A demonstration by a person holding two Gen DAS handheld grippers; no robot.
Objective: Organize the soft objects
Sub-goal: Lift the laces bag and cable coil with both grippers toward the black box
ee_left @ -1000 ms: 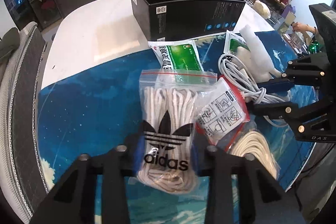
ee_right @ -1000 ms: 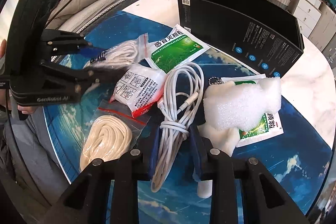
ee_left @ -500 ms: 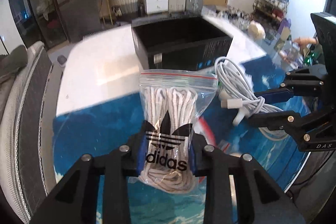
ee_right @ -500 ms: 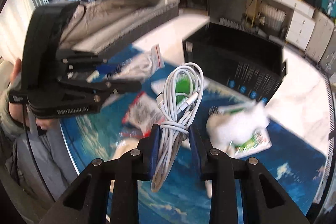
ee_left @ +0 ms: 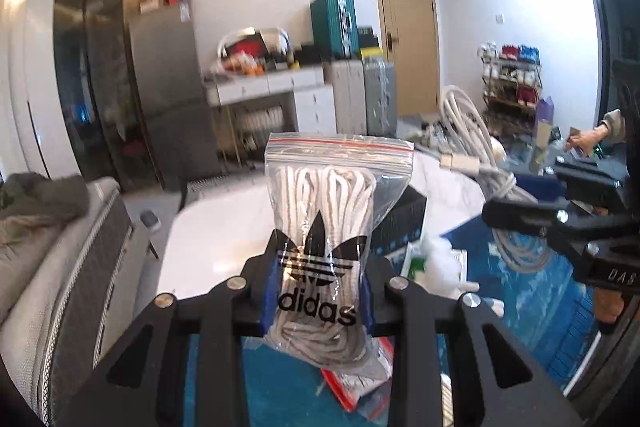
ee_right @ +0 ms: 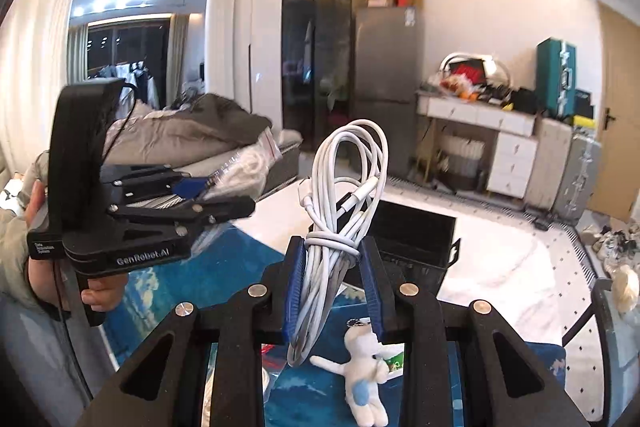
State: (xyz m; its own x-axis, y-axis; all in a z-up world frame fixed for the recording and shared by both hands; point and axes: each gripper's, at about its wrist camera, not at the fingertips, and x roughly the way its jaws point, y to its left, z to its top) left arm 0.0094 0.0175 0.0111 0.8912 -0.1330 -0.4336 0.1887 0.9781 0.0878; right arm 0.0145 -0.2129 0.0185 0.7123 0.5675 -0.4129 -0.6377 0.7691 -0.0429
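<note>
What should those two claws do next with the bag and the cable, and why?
Probably carry both forward over the black box and lower them in. The left gripper is shut on the bag of laces, the right gripper on the cable, both held up in the air, and the box stands open ahead.

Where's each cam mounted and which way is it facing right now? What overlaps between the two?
Left wrist: on the left gripper, looking along its fingers across the table at the far wall; jaws clamp the bag of laces; the right gripper shows at the right edge.
Right wrist: on the right gripper, facing the same way; jaws clamp the white cable; the left gripper and the hand holding it show at left.
Shared: black box, blue mat, plush toy, both held items.
</note>
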